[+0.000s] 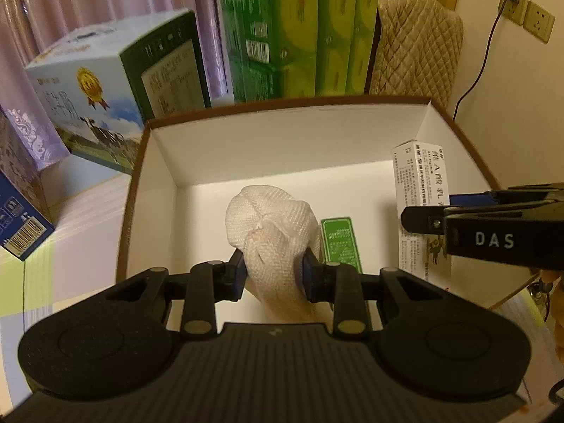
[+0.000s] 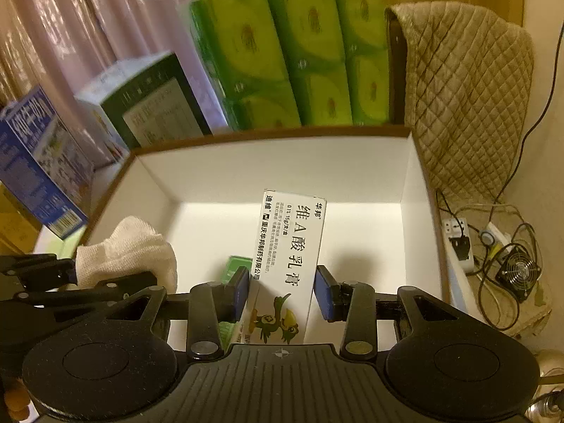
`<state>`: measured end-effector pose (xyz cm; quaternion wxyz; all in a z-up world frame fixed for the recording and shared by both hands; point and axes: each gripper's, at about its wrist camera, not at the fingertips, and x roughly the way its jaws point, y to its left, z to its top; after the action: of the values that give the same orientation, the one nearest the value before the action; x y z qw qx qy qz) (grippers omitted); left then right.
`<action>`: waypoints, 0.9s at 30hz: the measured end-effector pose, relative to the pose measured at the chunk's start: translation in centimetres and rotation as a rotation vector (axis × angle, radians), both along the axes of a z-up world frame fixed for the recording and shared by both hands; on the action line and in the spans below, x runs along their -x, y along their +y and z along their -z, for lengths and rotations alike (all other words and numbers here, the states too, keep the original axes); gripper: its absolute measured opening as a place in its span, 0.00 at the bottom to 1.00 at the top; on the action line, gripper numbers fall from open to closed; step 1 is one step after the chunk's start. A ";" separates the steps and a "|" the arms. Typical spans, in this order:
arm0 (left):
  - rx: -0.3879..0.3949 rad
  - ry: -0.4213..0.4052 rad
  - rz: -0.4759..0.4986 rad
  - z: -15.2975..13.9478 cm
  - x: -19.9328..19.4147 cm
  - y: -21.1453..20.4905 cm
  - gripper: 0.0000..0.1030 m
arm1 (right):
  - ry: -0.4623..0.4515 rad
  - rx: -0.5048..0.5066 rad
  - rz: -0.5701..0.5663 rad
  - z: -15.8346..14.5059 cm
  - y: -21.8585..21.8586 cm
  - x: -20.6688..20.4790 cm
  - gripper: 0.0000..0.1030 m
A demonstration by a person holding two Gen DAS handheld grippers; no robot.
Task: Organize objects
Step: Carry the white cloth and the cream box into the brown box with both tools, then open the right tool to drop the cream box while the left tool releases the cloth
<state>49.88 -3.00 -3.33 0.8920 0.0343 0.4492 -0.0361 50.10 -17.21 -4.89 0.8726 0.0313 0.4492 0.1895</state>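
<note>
Grips a white cloth bundle (image 1: 271, 225) with the left gripper (image 1: 273, 275), fingers narrowed well in and pressed into both its sides, low inside the box (image 1: 282, 148) near the front wall. Risks a snag here: loose weave, so may cling to a finger pad on release and drag back out of the box

Brackets an ointment carton (image 2: 294, 246) with the right gripper (image 2: 282, 292), fingers nearly closed on it, one pad against the carton, a thin gap seeming to show at the other; cannot tell whether truly held. Leans tilted in the box's right half, lower end hidden, so could topple if let go now, probably onto the small green packet (image 1: 340, 243) lying flat on the box floor between bundle and carton

Crowds both tools into the same box, just beside each other: could knock together, or nudge the carton, on any sideways move

Beyond the box's far wall, green tissue packs (image 1: 317, 28), well clear of all this
</note>
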 end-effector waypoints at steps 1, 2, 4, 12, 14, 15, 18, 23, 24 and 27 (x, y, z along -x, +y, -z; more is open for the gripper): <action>0.001 0.005 0.002 0.3 -0.2 0.0 0.26 | 0.005 0.005 -0.001 0.3 0.1 -0.1 0.36; 0.003 0.010 0.004 0.6 -0.4 0.1 0.26 | 0.013 0.010 -0.001 0.7 0.2 -0.3 0.36; 0.005 0.019 0.007 1.1 -0.8 0.1 0.26 | 0.026 0.018 -0.004 1.3 0.4 -0.7 0.36; 0.012 0.039 0.017 2.2 -2.1 -0.1 0.26 | 0.053 0.041 -0.013 2.5 0.7 -1.8 0.36; 0.012 0.043 0.018 2.4 -2.4 -0.1 0.26 | 0.056 0.041 -0.011 2.7 0.6 -2.1 0.36; 0.012 0.046 0.018 2.5 -2.5 -0.1 0.26 | 0.057 0.042 -0.011 2.7 0.6 -2.1 0.36; 0.013 0.051 0.018 2.6 -2.8 -0.1 0.26 | 0.057 0.042 -0.010 2.7 0.5 -2.2 0.36; 0.039 0.069 0.025 2.7 -3.1 -0.1 0.32 | 0.061 0.041 -0.009 2.8 0.5 -2.5 0.36; 0.038 0.067 0.026 2.7 -3.1 -0.2 0.33 | 0.062 0.040 -0.009 2.8 0.4 -2.5 0.36; 0.027 0.059 0.030 2.6 -3.0 -0.4 0.39 | 0.061 0.041 -0.008 2.8 0.5 -2.5 0.36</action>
<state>52.90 -3.37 -5.90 0.8780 0.0280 0.4744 -0.0565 52.59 -16.74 -7.69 0.8580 0.0175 0.4796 0.1829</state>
